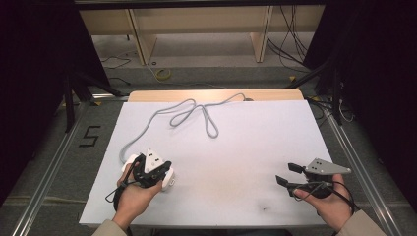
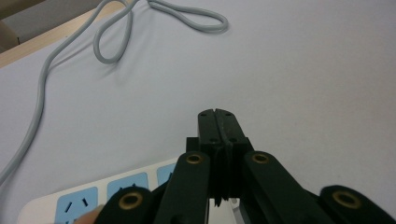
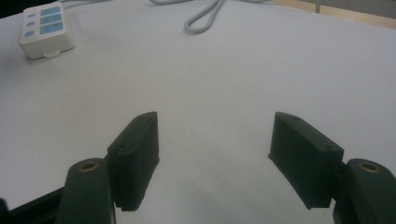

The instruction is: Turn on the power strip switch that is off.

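Power strip (image 1: 167, 178), white with blue sockets, sits near the front left of the white table (image 1: 236, 147), its grey cord (image 1: 189, 110) looping toward the far edge. From the high view, the left gripper (image 1: 160, 172) hovers over it and the right gripper (image 1: 290, 174) waits well apart. Left gripper view: jaws pressed together just above the strip (image 2: 93, 196), clamping nothing. Right gripper view: jaws wide apart, strip (image 3: 46, 29) far off. Judging by this, the approach is underway; next, the left jaws must part to grasp.
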Demonstrator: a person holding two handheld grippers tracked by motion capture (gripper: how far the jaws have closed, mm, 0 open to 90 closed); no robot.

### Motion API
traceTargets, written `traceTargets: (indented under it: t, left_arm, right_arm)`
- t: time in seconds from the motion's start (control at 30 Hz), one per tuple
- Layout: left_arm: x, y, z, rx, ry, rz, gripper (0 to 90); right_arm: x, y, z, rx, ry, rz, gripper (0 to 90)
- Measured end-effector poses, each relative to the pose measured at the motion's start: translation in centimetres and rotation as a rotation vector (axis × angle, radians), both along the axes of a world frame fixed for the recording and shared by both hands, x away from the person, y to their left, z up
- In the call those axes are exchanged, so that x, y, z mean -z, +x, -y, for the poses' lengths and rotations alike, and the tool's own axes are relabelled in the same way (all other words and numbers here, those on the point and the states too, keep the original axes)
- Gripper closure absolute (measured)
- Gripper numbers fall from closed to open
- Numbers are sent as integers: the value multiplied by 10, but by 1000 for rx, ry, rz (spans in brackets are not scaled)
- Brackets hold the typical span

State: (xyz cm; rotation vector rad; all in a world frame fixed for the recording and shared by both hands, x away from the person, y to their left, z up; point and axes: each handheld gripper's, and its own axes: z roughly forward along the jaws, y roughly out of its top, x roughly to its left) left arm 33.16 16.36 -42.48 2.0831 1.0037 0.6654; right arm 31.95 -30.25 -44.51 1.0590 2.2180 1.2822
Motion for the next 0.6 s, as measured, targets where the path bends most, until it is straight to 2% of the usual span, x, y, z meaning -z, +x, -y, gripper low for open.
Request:
traceTargets:
  t: [0.6]
  left_arm:
    - [-1,2,-10,-18,18,2,900]
  right_arm:
    - [0,0,0,1,0,0,331]
